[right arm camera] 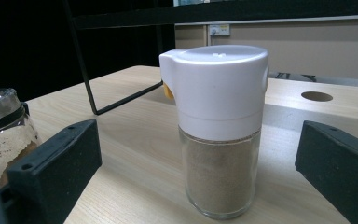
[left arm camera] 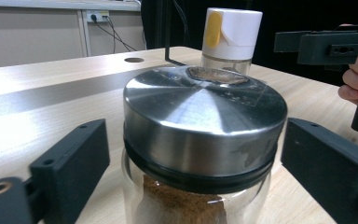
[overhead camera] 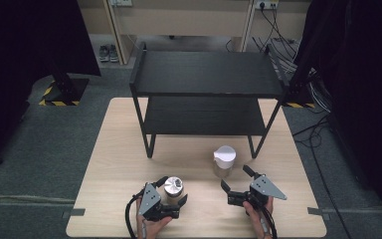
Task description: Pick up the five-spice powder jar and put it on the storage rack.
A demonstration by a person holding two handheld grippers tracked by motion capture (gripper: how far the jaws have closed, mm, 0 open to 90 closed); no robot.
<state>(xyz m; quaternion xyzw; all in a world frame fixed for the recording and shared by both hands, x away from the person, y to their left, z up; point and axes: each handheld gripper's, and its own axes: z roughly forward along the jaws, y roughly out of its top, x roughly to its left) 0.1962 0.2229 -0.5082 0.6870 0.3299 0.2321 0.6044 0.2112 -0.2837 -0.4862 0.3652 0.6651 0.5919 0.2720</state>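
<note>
A glass jar [overhead camera: 173, 185] with a steel lid and brown powder inside stands near the table's front edge. My left gripper [overhead camera: 173, 190] straddles it. In the left gripper view the jar [left arm camera: 200, 135] sits between the black jaws of the left gripper [left arm camera: 196, 140], with a thin gap visible at the left jaw, so the gripper is open. A glass shaker [overhead camera: 224, 160] with a white cap stands to the right. My right gripper [overhead camera: 235, 178] is just in front of it, open. In the right gripper view the shaker [right arm camera: 216, 130] stands between the wide-apart jaws of the right gripper [right arm camera: 198, 140], untouched.
A black two-tier shelf [overhead camera: 206, 74] stands at the back half of the wooden table [overhead camera: 119, 149]. Its thin legs [overhead camera: 150, 144] come down behind the shaker. Dark curtains flank the table, and cables lie on the floor at the right.
</note>
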